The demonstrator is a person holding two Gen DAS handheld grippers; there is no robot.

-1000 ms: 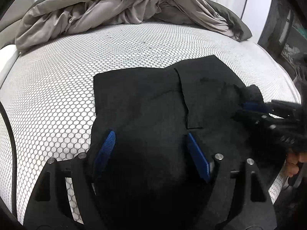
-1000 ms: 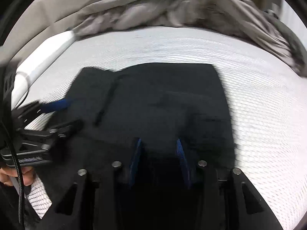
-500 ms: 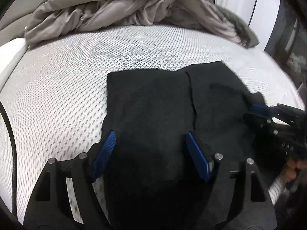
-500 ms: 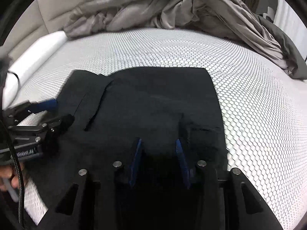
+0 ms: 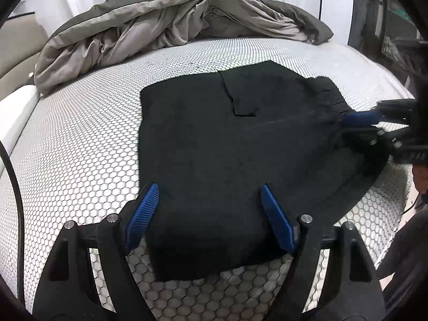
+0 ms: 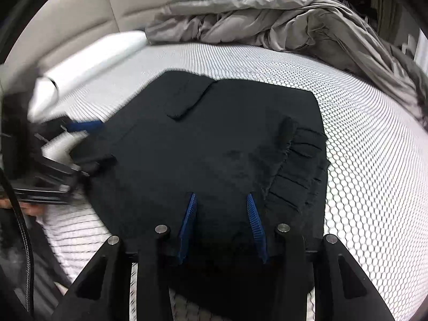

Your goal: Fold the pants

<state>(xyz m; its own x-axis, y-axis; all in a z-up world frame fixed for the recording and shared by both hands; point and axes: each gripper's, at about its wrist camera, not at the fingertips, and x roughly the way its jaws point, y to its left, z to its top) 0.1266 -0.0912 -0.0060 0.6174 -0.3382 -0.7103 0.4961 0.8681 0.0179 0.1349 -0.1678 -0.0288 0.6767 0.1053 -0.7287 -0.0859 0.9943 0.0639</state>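
Black pants (image 5: 214,139) lie folded flat on the white honeycomb-patterned mattress (image 5: 80,139); a pleated waistband (image 6: 302,165) shows on their right side. My left gripper (image 5: 208,187) is open wide over the near left part of the pants, with nothing pinched between its blue pads. In the right wrist view it appears blurred at the pants' left edge (image 6: 80,139). My right gripper (image 6: 220,198) hangs over the pants' near edge by the waistband. Its jaws are opening, with the pads apart and not pressing on cloth. The left wrist view shows it at the pants' right side (image 5: 369,123).
A crumpled grey duvet (image 5: 165,24) is heaped along the far end of the bed. A white bolster (image 6: 88,64) and beige padded panel (image 6: 67,18) run along the left. A black cable (image 5: 16,187) hangs at the left, and a hand (image 5: 420,176) holds the right gripper.
Both grippers have drawn back toward the near edge of the pants, so more cloth and mattress show. The right jaws have widened a little. The pants lie flatter.
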